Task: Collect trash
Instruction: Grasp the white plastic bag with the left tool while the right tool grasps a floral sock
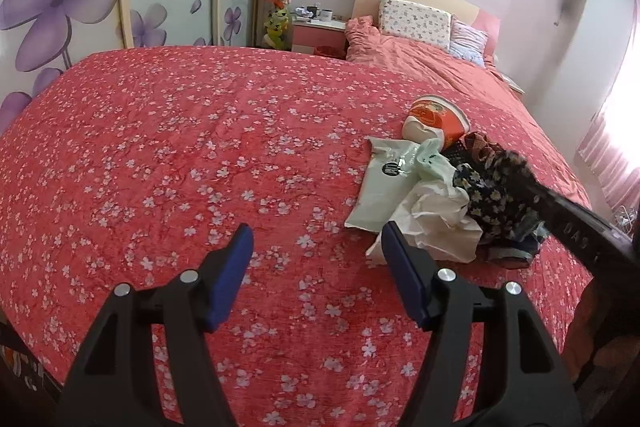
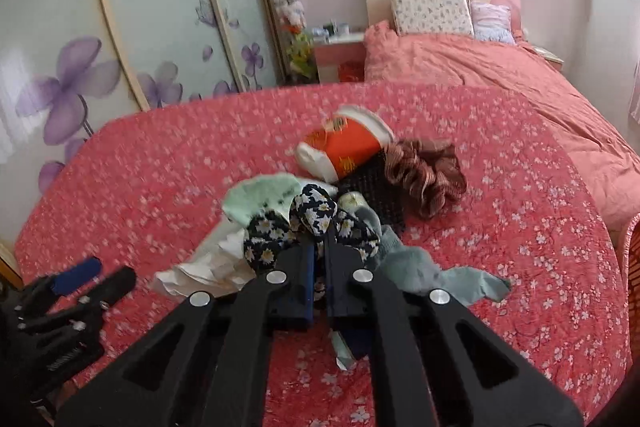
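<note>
Right wrist view: slightly blurred throughout. Right gripper [image 2: 318, 259] closed, pads pinched on dark flowered cloth [image 2: 312, 217] at the near edge of the pile; contact point itself hidden behind the pads. Grey sock [image 2: 436, 277] just beside the right finger, partly covered by the frame. Small scrap under the gripper, too hidden to identify. Left gripper seen at lower left, cut off by the picture edge.

Left wrist view: left gripper [image 1: 316, 247] open, nothing between the blue pads, angled down over bare bedspread [image 1: 180, 147], right pad just beside crumpled white paper [image 1: 436, 219]. Right gripper's arm entering from the right as a dark bar, tip blurred over the flowered cloth.

Trash pile on the bed, right of centre: white paper nearest, flat pale packet [image 1: 384, 187] touching it, green plastic bag [image 1: 430, 157] on top, orange paper cup [image 1: 438, 121] lying on its side behind. Brown ruffled scrunchie [image 2: 426, 175] beside the cup. Dark item beneath cup unclear.

Far end: pillows [image 1: 414, 21], bedside cabinet [image 1: 318, 35], contents indistinct.
</note>
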A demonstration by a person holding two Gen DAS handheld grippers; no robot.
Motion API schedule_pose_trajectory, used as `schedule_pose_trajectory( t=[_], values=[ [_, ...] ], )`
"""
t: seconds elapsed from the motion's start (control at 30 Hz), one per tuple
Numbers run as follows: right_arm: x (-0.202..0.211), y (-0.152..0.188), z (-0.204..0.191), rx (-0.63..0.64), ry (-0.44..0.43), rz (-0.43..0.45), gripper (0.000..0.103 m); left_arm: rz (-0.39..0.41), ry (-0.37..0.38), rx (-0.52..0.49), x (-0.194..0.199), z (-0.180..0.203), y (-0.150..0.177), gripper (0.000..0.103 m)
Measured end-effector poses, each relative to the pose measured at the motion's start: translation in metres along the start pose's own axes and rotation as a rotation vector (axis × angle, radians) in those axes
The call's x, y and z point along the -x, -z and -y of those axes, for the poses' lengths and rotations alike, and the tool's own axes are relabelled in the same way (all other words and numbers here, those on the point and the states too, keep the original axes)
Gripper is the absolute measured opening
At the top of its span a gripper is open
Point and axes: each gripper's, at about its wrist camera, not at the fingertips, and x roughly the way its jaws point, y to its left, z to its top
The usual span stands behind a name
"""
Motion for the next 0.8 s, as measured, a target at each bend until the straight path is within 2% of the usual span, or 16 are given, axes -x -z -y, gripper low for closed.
schedule_pose_trajectory(
  t=[0.13,0.3,0.43,0.6,0.8],
  values=[
    [0.03,-0.009,0.011,-0.025,0.01,0.096,0.003,0.01,0.023,-0.024,0.002,0.01,0.0,0.071],
    [0.066,-0.016,0.042,-0.106,0.072,0.179,0.003,0.018,0.062,-0.058,0.0,0.034,-0.003,0.076],
    [0.076,-0.009,0.065,-0.144,0.124,0.184,0.003,-0.006,0.073,-0.099,-0.016,0.06,-0.007,0.076],
    [0.079,0.009,0.091,-0.187,0.169,0.149,0.003,-0.048,0.055,-0.137,-0.038,0.084,-0.008,0.076],
    [0.081,0.021,0.111,-0.215,0.19,0.124,0.003,-0.048,0.055,-0.135,-0.047,0.092,-0.009,0.078]
  ],
)
